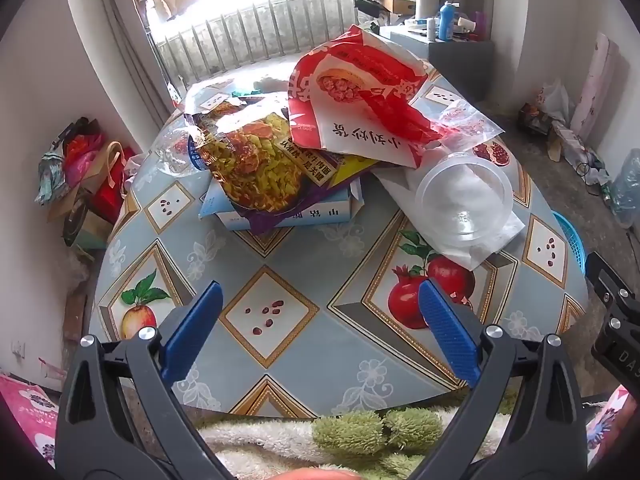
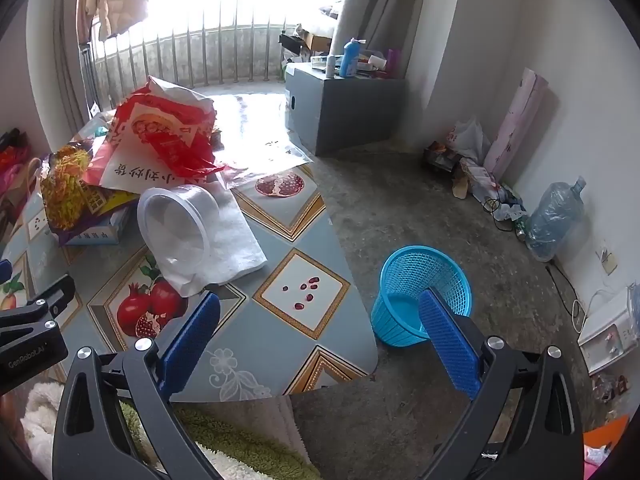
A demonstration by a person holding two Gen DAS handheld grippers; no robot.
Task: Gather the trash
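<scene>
Trash is piled on a round table (image 1: 288, 344) with a fruit-print cloth. A red and white snack bag (image 1: 360, 96) (image 2: 160, 140) lies on a yellow noodle bag (image 1: 260, 160) (image 2: 68, 192), which rests on a pale blue box (image 1: 320, 212). A clear plastic tub (image 1: 464, 196) (image 2: 176, 228) lies on its side on white paper (image 2: 236, 248). My left gripper (image 1: 320, 300) hangs open over the table's near part, well short of the pile. My right gripper (image 2: 320, 308) is open above the table's right edge, with a blue mesh basket (image 2: 420, 292) on the floor behind its right finger.
A grey cabinet (image 2: 344, 112) with bottles stands at the back by a railing. Bags (image 1: 84, 176) are heaped on the floor left of the table. A large water jug (image 2: 556, 220), cables and clutter line the right wall. A fluffy green and white fabric (image 1: 360, 436) lies below the grippers.
</scene>
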